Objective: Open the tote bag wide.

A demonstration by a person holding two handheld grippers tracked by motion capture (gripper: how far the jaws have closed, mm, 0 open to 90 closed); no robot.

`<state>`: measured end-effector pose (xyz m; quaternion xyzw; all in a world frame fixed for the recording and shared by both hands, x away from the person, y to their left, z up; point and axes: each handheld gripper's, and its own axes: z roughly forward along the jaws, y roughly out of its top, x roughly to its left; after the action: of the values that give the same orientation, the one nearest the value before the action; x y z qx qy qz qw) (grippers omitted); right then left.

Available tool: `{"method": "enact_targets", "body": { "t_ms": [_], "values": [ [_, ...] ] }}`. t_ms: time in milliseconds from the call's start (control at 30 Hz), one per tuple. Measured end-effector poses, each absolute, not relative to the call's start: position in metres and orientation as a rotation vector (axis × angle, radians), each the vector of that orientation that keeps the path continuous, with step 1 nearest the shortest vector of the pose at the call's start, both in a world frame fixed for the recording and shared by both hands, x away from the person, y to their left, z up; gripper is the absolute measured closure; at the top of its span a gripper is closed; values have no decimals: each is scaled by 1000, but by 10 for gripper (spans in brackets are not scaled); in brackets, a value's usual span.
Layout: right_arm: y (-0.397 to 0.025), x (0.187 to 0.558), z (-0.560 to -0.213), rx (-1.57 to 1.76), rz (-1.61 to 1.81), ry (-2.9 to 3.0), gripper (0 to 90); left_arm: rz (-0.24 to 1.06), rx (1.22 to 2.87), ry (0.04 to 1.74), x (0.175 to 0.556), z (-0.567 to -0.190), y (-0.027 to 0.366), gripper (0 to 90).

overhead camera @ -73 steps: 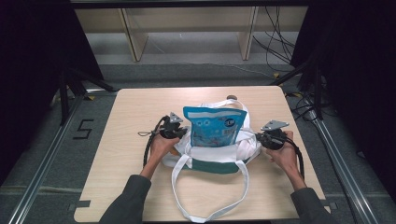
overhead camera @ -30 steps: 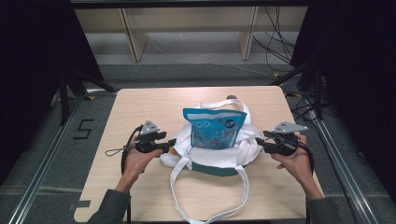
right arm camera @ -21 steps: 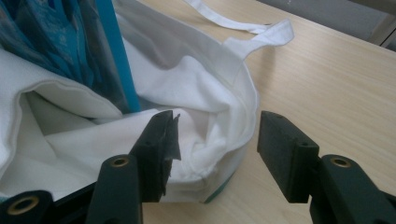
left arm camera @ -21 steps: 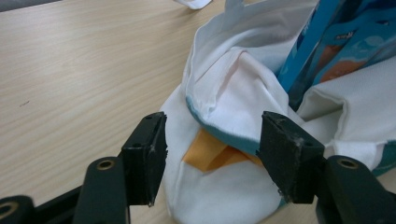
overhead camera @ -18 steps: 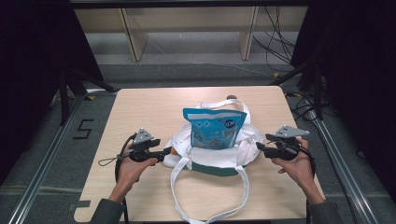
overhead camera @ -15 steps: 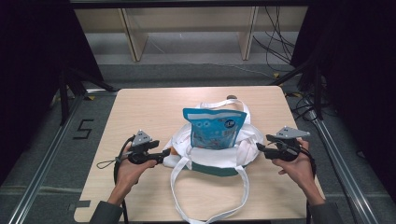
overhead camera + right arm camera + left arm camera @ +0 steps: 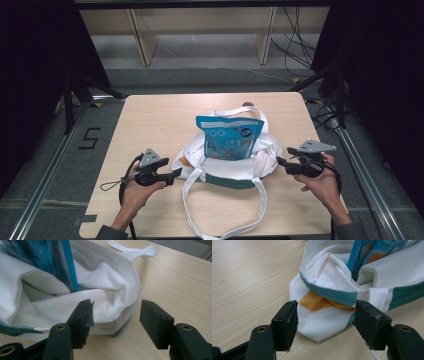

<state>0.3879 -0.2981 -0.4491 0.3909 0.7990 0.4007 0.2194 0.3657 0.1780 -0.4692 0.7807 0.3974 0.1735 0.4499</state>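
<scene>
tote bag (image 7: 227, 167) sits near the middle of the table (image 7: 150, 120), white cloth with a teal band along its base, mouth slumped open. a blue snack pouch (image 7: 227, 137) stands upright inside it, top half clear of the rim. one strap (image 7: 220, 215) loops out from the bag toward the person's edge of the table; the other strap (image 7: 240, 111) lies on the far side of the bag.

left gripper (image 7: 172, 175) just beside the bag's left end, jaws spread wide, nothing between them. in the left gripper view the bag's folded corner and an orange tab (image 7: 319, 302) lie just past the open jaws, not touched. right gripper (image 7: 280, 162) just beside the bag's right end, jaws likewise spread and empty; the right gripper view shows the crumpled rim (image 7: 125, 297) directly ahead.

judgement: both grippers stand clear of the bag, so the step in hand looks like either a release or a fresh approach to the two ends; cannot say which. if gripping again:
- take the doubled rim hem, not loose single cloth, which will slip
- close both sides evenly so the pouch does not tip
- keep the near strap out from under the hands
</scene>
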Motion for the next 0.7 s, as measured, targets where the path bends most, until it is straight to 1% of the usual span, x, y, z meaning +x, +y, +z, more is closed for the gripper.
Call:
{"method": "enact_targets", "body": {
  "t_ms": [33, 267, 433, 467, 533, 633, 667, 700],
  "values": [
    [-297, 385, -450, 1112, 1110, 2206, 435, 425, 1949, 969, 365, -470, 179, 351],
    [-298, 376, -450, 1126, 1130, 2203, 433, 421, 1943, 968, 355, -473, 177, 350],
    [-301, 372, -452, 1071, 1112, 2202, 427, 406, 1943, 973, 348, -476, 175, 350],
    [-299, 369, -453, 1117, 1121, 2214, 428, 410, 1948, 975, 347, -476, 176, 350],
    [-301, 366, -454, 1104, 1101, 2217, 427, 404, 1938, 978, 345, -478, 174, 350],
    [-302, 365, -457, 1104, 1097, 2219, 425, 421, 1965, 956, 344, -479, 177, 350],
    [-304, 365, -458, 1076, 1091, 2219, 425, 421, 1948, 964, 343, -480, 177, 349],
    [-302, 361, -459, 1135, 1095, 2223, 424, 414, 1945, 972, 342, -480, 177, 348]
  ]
}}
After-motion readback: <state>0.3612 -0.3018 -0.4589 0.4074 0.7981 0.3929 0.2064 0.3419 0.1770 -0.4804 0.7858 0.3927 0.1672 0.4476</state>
